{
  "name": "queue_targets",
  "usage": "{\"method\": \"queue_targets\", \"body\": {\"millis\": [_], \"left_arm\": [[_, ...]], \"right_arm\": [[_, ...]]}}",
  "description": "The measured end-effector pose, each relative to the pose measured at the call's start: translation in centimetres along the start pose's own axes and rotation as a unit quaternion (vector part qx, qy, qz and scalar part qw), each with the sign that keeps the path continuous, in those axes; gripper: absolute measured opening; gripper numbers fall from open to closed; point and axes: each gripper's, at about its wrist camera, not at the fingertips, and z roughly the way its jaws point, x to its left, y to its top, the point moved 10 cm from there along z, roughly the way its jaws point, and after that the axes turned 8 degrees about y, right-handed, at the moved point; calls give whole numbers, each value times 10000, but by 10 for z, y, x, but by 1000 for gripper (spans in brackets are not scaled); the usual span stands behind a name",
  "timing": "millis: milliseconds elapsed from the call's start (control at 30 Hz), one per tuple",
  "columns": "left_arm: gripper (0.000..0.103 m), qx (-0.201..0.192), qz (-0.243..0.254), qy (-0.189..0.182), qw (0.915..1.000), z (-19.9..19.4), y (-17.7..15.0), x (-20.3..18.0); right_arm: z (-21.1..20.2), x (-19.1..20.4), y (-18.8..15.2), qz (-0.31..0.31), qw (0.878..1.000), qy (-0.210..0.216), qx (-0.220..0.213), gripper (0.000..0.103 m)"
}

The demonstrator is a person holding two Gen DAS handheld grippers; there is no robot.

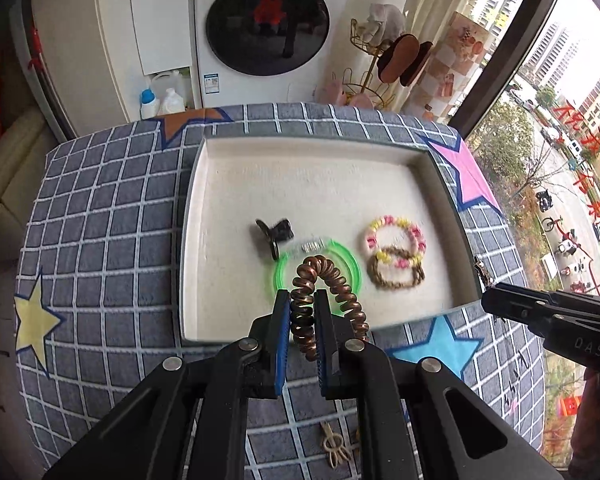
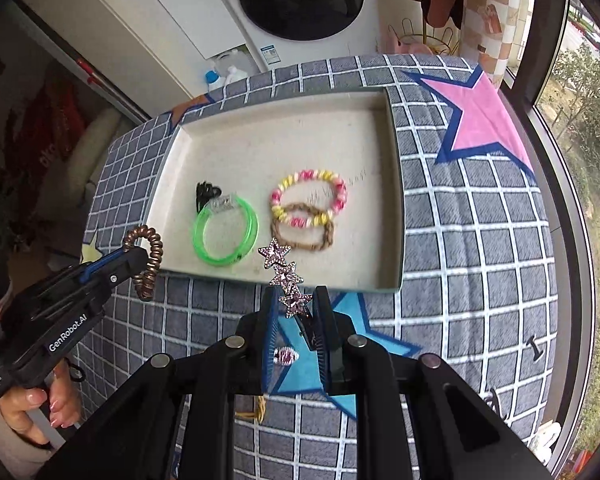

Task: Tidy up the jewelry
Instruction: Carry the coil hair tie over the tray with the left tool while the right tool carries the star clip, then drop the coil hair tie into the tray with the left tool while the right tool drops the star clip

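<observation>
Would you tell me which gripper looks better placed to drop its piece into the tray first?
Probably the left gripper: its coil hair tie already hangs over the tray.

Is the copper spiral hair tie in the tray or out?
Out. The spiral hair tie hangs clamped in the left gripper, above the tray.

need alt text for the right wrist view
The right gripper holds a pink rhinestone star hair clip above a shallow cream tray containing a green plastic bangle and two braided bracelets. At left, the left gripper holds a bronze spiral hair tie.
</observation>
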Motion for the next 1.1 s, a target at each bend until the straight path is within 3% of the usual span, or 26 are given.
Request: {"method": "queue_targets", "body": {"millis": [233, 567, 1100], "left_arm": [[23, -9, -6, 225, 9997, 23, 25, 8], [23, 284, 136, 664, 9973, 64, 20, 15], [24, 347, 399, 1036, 9932, 82, 15, 17]], "right_arm": [[17, -13, 31, 156, 9999, -51, -15, 19], [48, -28, 55, 265, 9995, -177, 8, 19], [83, -38, 52, 203, 9991, -188, 317, 19]]}}
